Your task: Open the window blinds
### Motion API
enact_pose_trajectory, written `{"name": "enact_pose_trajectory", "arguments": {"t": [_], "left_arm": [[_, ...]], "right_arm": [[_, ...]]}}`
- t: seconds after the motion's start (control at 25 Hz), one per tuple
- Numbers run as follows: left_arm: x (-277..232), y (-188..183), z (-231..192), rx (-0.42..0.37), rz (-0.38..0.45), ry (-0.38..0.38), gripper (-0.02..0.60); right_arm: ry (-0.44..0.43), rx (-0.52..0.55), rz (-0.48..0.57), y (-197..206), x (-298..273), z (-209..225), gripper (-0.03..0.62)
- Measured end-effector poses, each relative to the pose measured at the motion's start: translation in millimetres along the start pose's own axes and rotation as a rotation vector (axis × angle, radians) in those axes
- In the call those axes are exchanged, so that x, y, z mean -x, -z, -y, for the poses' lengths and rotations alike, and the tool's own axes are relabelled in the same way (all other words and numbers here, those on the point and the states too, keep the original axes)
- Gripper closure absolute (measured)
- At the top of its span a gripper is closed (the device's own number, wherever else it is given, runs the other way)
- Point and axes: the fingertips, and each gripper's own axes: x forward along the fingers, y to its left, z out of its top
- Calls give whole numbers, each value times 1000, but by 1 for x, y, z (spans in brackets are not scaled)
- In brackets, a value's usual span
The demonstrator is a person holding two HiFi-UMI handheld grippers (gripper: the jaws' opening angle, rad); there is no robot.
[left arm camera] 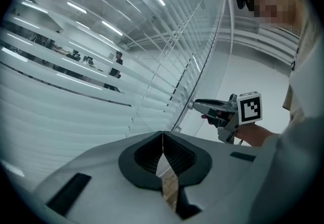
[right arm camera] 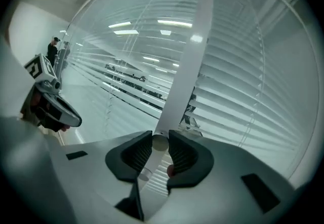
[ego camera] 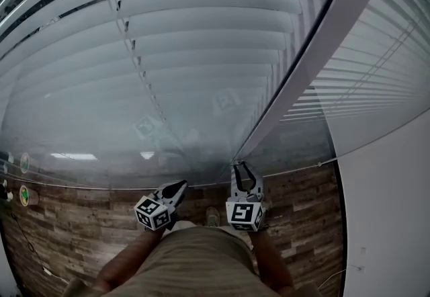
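Note:
White slatted blinds (ego camera: 201,27) hang behind a glass pane on both sides of a white window post (ego camera: 316,54). My right gripper (ego camera: 243,166) points at the foot of that post. In the right gripper view its jaws (right arm camera: 160,139) close round the round end of a thin clear blind wand (right arm camera: 160,143), and the pads touch it on both sides. My left gripper (ego camera: 183,185) hangs beside it to the left, shut, with nothing between its jaws (left arm camera: 162,134). From the left gripper view the right gripper (left arm camera: 195,105) reaches up to the glass.
A wood-look floor (ego camera: 80,222) lies below, and a white wall (ego camera: 390,208) stands at the right. Round stickers (ego camera: 24,162) sit on the glass at the far left. Beyond the slats an office with a standing person (left arm camera: 117,61) shows through.

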Motion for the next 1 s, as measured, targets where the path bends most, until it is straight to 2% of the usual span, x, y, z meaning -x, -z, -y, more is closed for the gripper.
{"name": "enact_pose_trajectory", "arguments": {"t": [0.04,0.08,0.16,0.2,0.24,0.28,0.36,0.44,0.56,0.6,0.64,0.68,0.76,0.8,0.84,1.0], "left_arm": [[0,1,0,1,0,0,566],[0,1,1,2,0,1,566],[1,1,1,3,1,1,566],[1,1,1,3,0,1,566],[1,2,1,3,0,2,566],[1,2,2,3,-1,4,566],[0,2,5,1,-3,11,566],[0,2,6,0,-3,14,566],[2,2,4,4,-3,8,566],[2,2,4,4,-3,7,566],[2,2,4,2,-2,6,566],[2,2,4,1,-1,6,566],[4,2,3,0,1,3,566],[4,2,2,0,2,1,566],[5,2,2,1,2,-1,566],[4,1,3,-2,2,1,566]], "right_arm": [[-9,-58,0,1,0,0,487],[-34,-178,-1,3,0,3,494],[-120,-508,-7,10,-1,9,502],[-163,-625,-10,12,-2,11,502],[-191,-668,-10,12,-2,12,502],[-200,-643,-5,10,-1,11,502],[-177,-499,13,6,1,9,499],[-145,-351,12,3,2,3,430],[-80,-191,-28,7,-2,-2,430],[-62,-189,-37,9,-3,-1,441],[-62,-249,-40,12,-4,0,467],[-86,-375,-39,15,-4,2,471],[-179,-701,-35,20,-5,5,473],[-219,-794,-35,20,-6,6,473],[-236,-806,-34,19,-6,6,473],[-216,-625,-14,16,-5,5,473]]}}
